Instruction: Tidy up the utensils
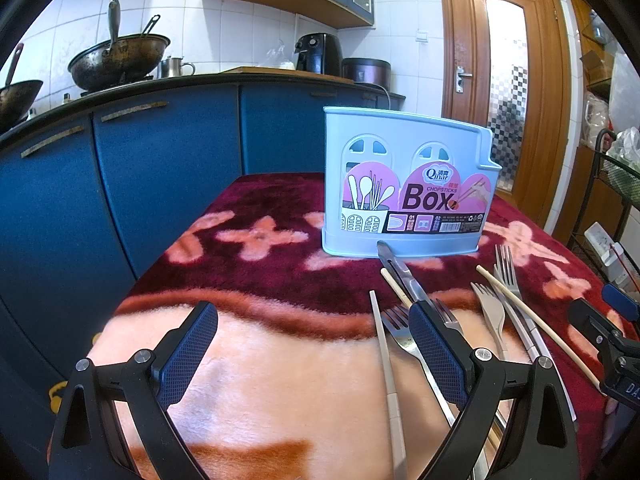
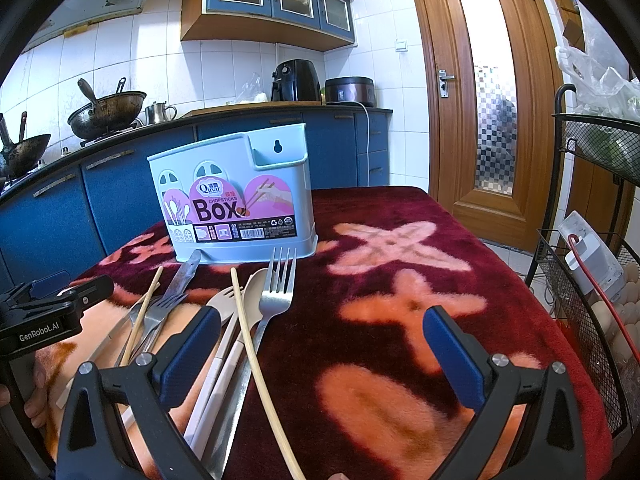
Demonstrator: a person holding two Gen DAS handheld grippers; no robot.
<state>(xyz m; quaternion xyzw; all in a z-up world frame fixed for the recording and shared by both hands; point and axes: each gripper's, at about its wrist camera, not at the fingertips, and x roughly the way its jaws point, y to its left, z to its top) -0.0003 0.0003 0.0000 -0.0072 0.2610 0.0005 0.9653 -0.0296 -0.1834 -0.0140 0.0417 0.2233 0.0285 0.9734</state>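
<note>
Left wrist view: left claw (image 1: 314, 322) spread wide, nothing between the fingers, hovering over the blanket-covered bench (image 1: 248, 392). Pale blue chopsticks box (image 1: 404, 184) stands upright toward the far side of the bench. Utensils lie loose in front of it: knife (image 1: 394, 268) with its tip touching the box base, steel fork (image 1: 404, 336) partly under the left claw's right finger, beige fork (image 1: 492, 312), bamboo chopstick (image 1: 536, 320). Right claw (image 1: 612, 320) visible at the right edge.

Right wrist view: right claw (image 2: 322, 330) also spread, holding nothing. Large steel fork (image 2: 276, 292), beige spoon (image 2: 250, 292) and another chopstick (image 2: 256, 360) lie by its left finger; box (image 2: 236, 196) beyond them.
</note>
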